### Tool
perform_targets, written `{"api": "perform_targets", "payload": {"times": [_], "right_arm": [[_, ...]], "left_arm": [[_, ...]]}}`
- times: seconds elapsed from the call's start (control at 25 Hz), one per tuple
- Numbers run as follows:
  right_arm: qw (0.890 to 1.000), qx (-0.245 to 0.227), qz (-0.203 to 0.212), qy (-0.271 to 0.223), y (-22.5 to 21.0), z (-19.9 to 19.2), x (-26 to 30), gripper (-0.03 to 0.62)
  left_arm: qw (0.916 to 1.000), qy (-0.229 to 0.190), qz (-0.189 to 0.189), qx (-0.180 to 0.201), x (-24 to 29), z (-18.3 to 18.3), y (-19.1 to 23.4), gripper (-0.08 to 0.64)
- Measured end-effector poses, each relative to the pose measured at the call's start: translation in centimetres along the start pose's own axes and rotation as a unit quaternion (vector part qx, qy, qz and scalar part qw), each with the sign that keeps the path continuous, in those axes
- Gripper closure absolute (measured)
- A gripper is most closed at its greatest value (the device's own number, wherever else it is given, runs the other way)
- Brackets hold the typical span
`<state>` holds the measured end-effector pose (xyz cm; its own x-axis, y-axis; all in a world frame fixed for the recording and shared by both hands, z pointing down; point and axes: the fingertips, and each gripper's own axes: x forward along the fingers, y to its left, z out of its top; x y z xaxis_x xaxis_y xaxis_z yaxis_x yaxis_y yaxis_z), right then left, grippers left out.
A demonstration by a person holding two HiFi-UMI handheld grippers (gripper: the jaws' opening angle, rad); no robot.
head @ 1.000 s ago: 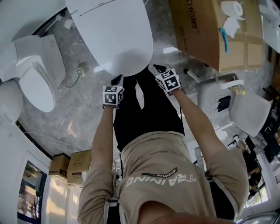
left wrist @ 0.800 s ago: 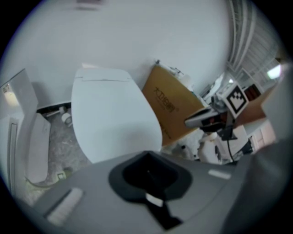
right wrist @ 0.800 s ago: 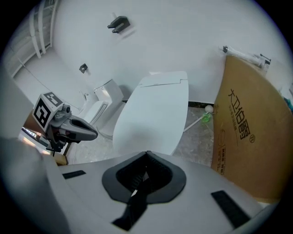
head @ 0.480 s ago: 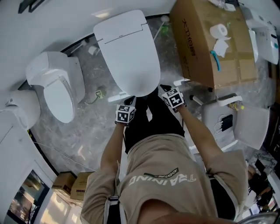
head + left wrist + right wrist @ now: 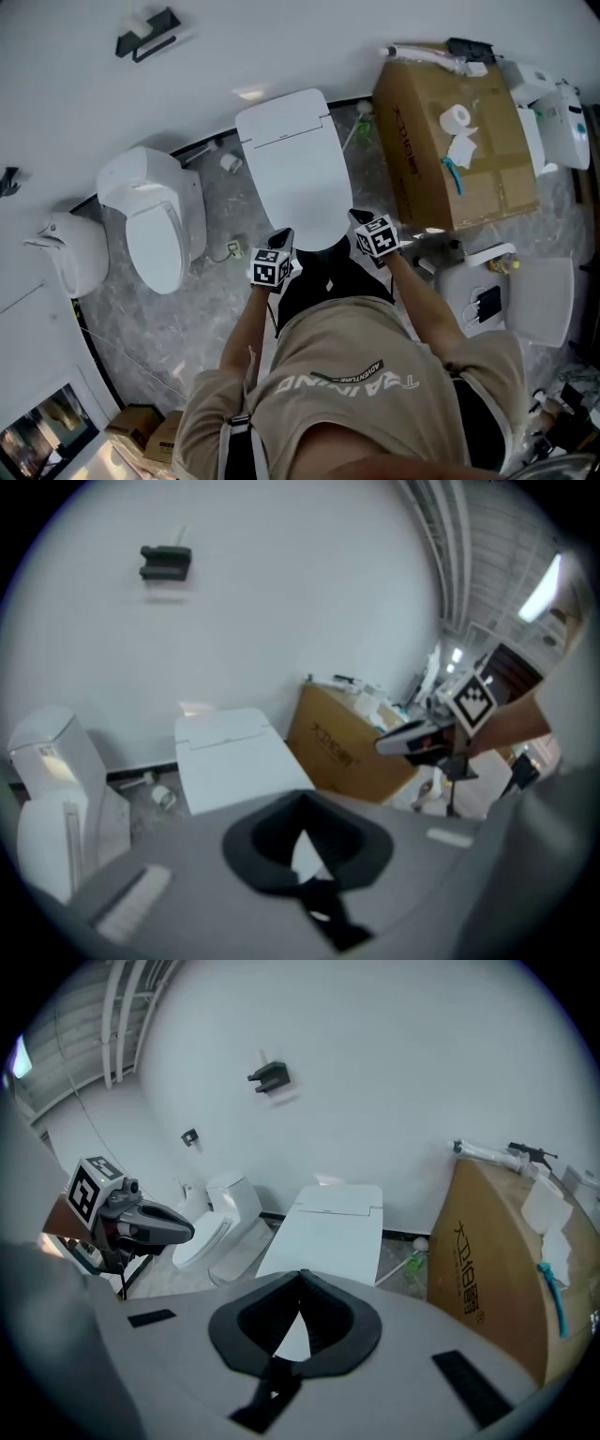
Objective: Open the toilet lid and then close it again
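A white toilet (image 5: pixel 292 169) stands against the wall with its lid (image 5: pixel 228 757) down flat. In the head view both grippers hang over its front edge. My left gripper (image 5: pixel 283 236) is at the lid's front left and my right gripper (image 5: pixel 360 217) at its front right. Each gripper view shows shut jaws with nothing between them, and the lid (image 5: pixel 326 1232) lies some way below. The left gripper (image 5: pixel 150 1223) shows in the right gripper view, and the right gripper (image 5: pixel 412 739) in the left one.
A second white toilet (image 5: pixel 155 223) stands to the left, with another white fixture (image 5: pixel 68 251) beyond it. A large cardboard box (image 5: pixel 441 173) with a paper roll (image 5: pixel 457 117) on it sits to the right. White fixtures (image 5: pixel 525 298) lie at the right. A dark bracket (image 5: pixel 147 37) hangs on the wall.
Both grippers have risen away from the toilet's front edge, still shut. The head view has pulled back, so the toilet looks smaller. The lid stays down.
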<state>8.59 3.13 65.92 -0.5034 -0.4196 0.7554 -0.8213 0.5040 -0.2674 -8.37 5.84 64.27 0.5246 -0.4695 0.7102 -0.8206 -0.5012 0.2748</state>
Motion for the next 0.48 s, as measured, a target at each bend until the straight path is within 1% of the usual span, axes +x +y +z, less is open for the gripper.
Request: {"api": "perform_targets", "payload": {"times": [0.16, 0.48], "right_arm": [[0.999, -0.002, -0.003, -0.037, 0.8, 3.7, -1.5, 0.578], [0.994, -0.036, 0.000, -0.105, 1.0, 10.8, -5.0, 0.578]], "left_arm": [[0.9990, -0.036, 0.023, 0.012, -2.1, 4.0, 1.4, 0.555], [0.9929, -0.102, 0.053, 0.031, -6.0, 12.3, 2.9, 0.555]]}}
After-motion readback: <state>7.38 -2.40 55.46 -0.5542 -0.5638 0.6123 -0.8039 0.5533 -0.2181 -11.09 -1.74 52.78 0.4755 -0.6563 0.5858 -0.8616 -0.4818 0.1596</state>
